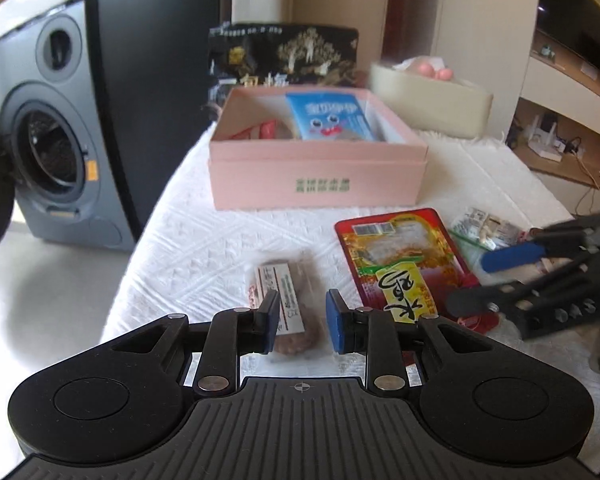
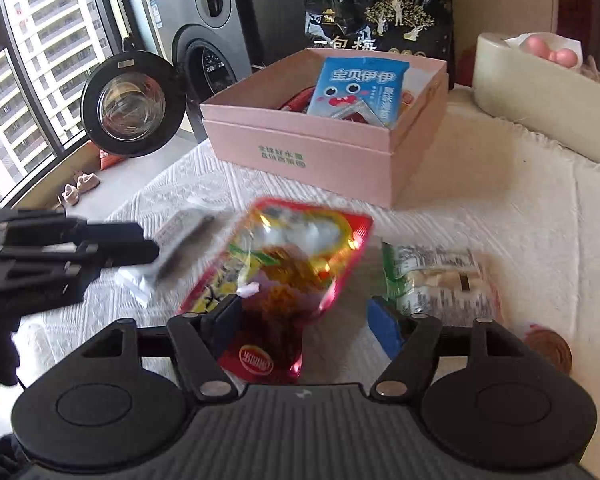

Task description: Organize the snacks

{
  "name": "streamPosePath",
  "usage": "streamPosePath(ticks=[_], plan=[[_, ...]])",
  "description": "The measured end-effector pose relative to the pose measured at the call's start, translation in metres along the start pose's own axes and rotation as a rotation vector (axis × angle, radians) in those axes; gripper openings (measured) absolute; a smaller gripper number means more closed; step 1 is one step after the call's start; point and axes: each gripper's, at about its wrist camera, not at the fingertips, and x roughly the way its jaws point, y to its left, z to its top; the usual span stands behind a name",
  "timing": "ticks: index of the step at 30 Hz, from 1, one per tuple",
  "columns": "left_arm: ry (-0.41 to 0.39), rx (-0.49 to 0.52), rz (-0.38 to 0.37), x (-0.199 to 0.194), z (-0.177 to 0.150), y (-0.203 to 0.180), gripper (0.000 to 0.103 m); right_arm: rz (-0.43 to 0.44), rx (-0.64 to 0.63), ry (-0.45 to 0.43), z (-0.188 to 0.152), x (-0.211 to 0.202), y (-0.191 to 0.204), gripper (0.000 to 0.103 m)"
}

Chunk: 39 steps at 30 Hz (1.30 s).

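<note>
The right gripper (image 2: 306, 322) is hanging with its jaws apart over the near edge of the white-clothed table (image 2: 480, 208), the red snack pouch (image 2: 296, 272) lying between the pads but, as far as the blur lets me judge, not pinched. The left gripper (image 1: 303, 322) is standing narrowly open, nothing clamped, with a small brown wrapped snack (image 1: 286, 300) lying under its tips. Right of the red pouch a clear packet of pale pieces (image 2: 440, 280) is resting nearer the right edge. Toward the far edge the pink box (image 2: 320, 136) is sitting open, a blue packet (image 2: 360, 88) already leaning inside. The red pouch is looking light, thin and slick, likely to flop, so pinching it at the flat sealed end nearest the gripper seems safest.
</note>
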Motion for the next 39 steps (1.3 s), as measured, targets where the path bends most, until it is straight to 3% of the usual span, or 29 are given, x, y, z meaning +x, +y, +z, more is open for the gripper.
streamPosePath(ticks=[3, 6, 9, 11, 14, 16, 17, 21, 23, 29, 34, 36, 37, 39], plan=[[0.015, 0.058, 0.017, 0.008, 0.000, -0.010, 0.033, 0.000, 0.026, -0.019, -0.010, -0.006, -0.011, 0.075], [0.018, 0.157, 0.114, 0.014, -0.004, -0.020, 0.035, -0.011, 0.016, -0.042, -0.015, -0.008, -0.011, 0.076], [0.028, 0.165, 0.163, 0.014, -0.006, -0.014, 0.041, -0.027, -0.011, -0.062, -0.021, -0.008, -0.007, 0.079], [0.042, 0.145, 0.136, 0.014, -0.006, -0.009, 0.043, -0.041, -0.042, -0.079, -0.025, -0.006, 0.000, 0.084], [0.060, 0.138, 0.088, 0.016, -0.005, -0.008, 0.060, -0.075, -0.099, -0.107, -0.034, -0.004, 0.011, 0.089], [0.077, 0.132, 0.051, 0.019, -0.003, -0.009, 0.078, -0.073, -0.100, -0.108, -0.034, -0.004, 0.012, 0.089], [0.083, 0.124, 0.033, 0.020, -0.002, -0.009, 0.079, -0.067, -0.092, -0.108, -0.033, -0.004, 0.010, 0.090], [0.070, 0.019, 0.009, 0.020, 0.002, 0.006, 0.078, -0.067, -0.098, -0.106, -0.033, -0.003, 0.010, 0.091], [0.082, -0.046, 0.041, 0.025, 0.001, 0.019, 0.075, -0.064, -0.107, -0.100, -0.034, -0.002, 0.012, 0.094], [0.074, 0.008, 0.044, 0.028, -0.001, 0.014, 0.081, -0.047, -0.155, -0.058, -0.031, 0.003, 0.016, 0.103], [0.045, -0.001, 0.050, 0.025, -0.006, 0.013, 0.079, -0.025, -0.183, -0.013, -0.029, 0.002, 0.015, 0.103], [0.035, -0.009, 0.057, 0.023, -0.007, 0.015, 0.070, -0.019, -0.176, -0.013, -0.029, 0.000, 0.013, 0.103], [0.028, -0.016, 0.065, 0.021, -0.007, 0.017, 0.057, -0.028, -0.159, -0.009, -0.029, -0.003, 0.013, 0.102], [0.016, -0.043, 0.066, 0.018, -0.008, 0.024, 0.043, -0.031, -0.117, -0.007, -0.028, -0.009, 0.015, 0.098]])
